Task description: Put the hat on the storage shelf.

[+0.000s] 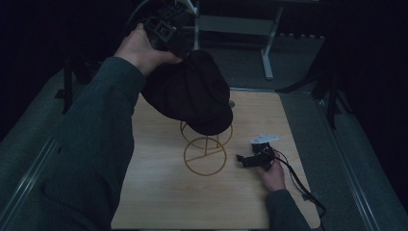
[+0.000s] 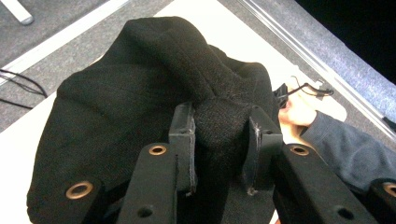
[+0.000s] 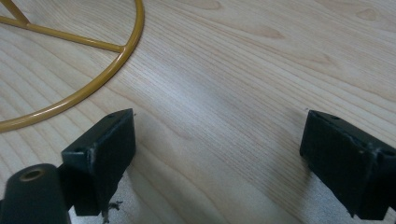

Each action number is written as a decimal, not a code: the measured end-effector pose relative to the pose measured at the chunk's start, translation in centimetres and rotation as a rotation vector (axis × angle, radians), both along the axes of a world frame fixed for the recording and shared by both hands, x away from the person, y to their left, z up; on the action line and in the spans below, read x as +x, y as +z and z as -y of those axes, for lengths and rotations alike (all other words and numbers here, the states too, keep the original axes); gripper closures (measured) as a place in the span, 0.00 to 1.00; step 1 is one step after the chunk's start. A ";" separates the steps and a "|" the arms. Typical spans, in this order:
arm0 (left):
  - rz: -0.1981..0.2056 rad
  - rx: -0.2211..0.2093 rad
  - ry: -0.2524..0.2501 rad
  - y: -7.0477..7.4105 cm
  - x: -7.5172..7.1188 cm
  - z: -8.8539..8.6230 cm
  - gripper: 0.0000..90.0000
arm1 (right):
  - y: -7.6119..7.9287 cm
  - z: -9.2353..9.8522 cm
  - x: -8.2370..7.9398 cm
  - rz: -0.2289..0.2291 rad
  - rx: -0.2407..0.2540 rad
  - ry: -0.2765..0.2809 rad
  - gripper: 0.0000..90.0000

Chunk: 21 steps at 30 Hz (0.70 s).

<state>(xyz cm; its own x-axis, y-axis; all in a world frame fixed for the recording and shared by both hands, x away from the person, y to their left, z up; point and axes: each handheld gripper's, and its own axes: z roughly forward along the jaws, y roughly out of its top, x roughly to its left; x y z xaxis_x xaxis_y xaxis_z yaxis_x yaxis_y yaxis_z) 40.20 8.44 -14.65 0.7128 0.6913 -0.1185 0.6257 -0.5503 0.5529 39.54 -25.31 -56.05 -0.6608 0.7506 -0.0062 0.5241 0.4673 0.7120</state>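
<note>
My left gripper [image 2: 219, 149] pinches a fold of the black cap [image 1: 192, 94] above the wire stand [image 1: 206, 149] at table centre — apparently not yet settled — my right gripper [image 3: 217, 154], jaws spread, idles at four o'clock.

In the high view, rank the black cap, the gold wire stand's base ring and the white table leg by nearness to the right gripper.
1. Base ring: on the table just left of the right gripper.
2. Black cap: above the stand, pinched by the left gripper.
3. White table leg: far back on the floor.
</note>
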 end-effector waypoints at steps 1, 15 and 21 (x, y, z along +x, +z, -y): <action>-0.002 0.000 -0.003 -0.2 0.0 0.2 0.76 | 0.0 0.0 0.0 0.000 0.000 0.000 0.11; -0.026 0.012 -0.037 -2.4 0.6 2.0 0.76 | 0.0 0.0 0.0 -0.001 -0.001 0.003 0.11; -0.036 0.019 -0.051 -3.3 0.7 2.5 0.76 | 0.0 0.0 0.0 -0.001 -0.001 0.003 0.11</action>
<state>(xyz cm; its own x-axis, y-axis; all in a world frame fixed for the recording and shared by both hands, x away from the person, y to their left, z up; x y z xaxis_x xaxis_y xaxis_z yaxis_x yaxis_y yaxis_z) 40.87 5.96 -17.94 0.7427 0.6565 -0.1320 0.6157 -0.5920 0.5200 39.55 -25.33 -56.04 -0.6627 0.7488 -0.0059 0.5239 0.4693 0.7108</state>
